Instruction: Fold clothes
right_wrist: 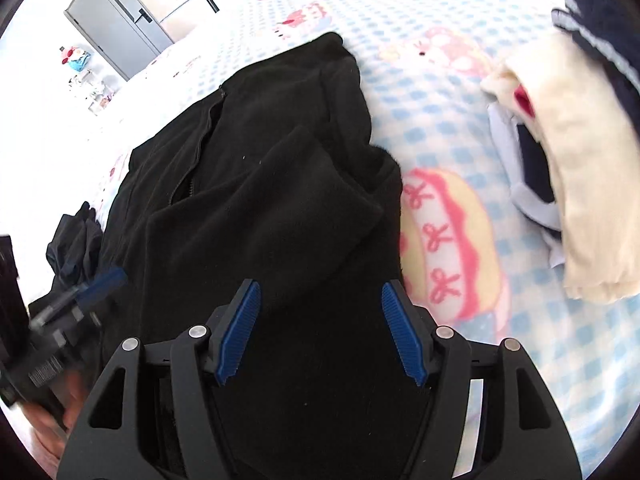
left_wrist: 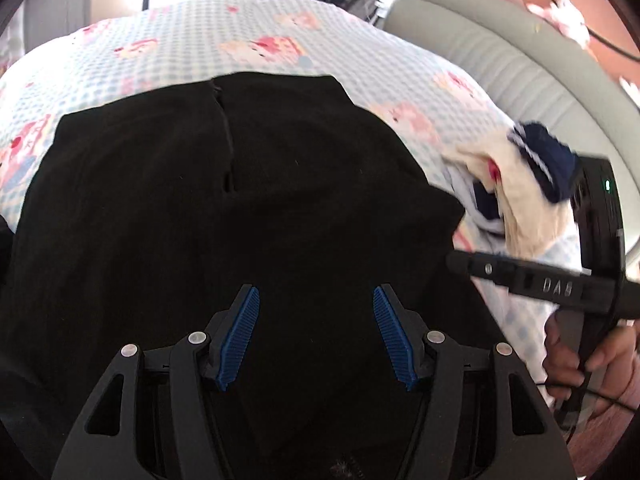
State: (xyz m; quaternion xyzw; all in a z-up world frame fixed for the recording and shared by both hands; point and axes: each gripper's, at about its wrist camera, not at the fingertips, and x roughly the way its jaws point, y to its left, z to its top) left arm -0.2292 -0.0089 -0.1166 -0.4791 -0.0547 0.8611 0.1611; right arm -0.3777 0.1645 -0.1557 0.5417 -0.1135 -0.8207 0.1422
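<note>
A black fleece jacket with a front zipper lies spread on the bed, a sleeve folded over its front in the right wrist view. My left gripper is open and empty, hovering over the jacket's lower part. My right gripper is open and empty above the jacket's right side near the folded sleeve. The right gripper also shows at the right of the left wrist view. The left gripper shows blurred at the left of the right wrist view.
The bed has a blue-checked cartoon sheet. A pile of cream and navy clothes lies right of the jacket. A dark garment lies at its left. A grey padded headboard is behind.
</note>
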